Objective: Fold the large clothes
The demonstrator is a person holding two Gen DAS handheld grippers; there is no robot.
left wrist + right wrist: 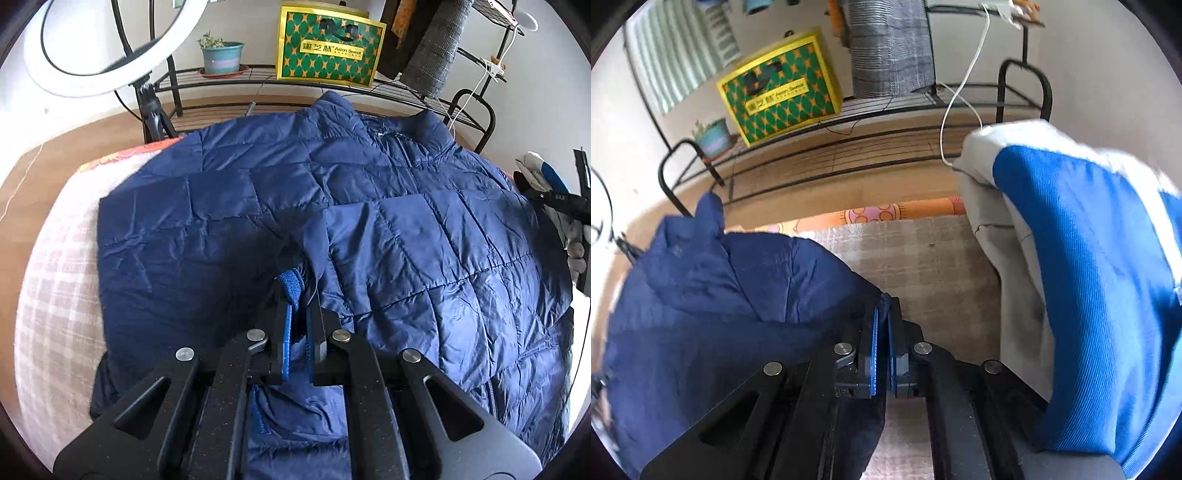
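Checked bedcover [923, 258] under navy quilted jacket [369, 206]; left gripper [301, 295] clamped on cuff, right gripper [884, 314] pinching jacket edge

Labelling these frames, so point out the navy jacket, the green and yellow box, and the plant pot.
navy jacket [406, 229], left wrist view, quilted front.
green and yellow box [328, 51], left wrist view, printed face.
plant pot [221, 57], left wrist view, side.

One navy jacket [369, 206], one gift box [328, 51], one potted plant [221, 55] (small), two tongs [299, 295].
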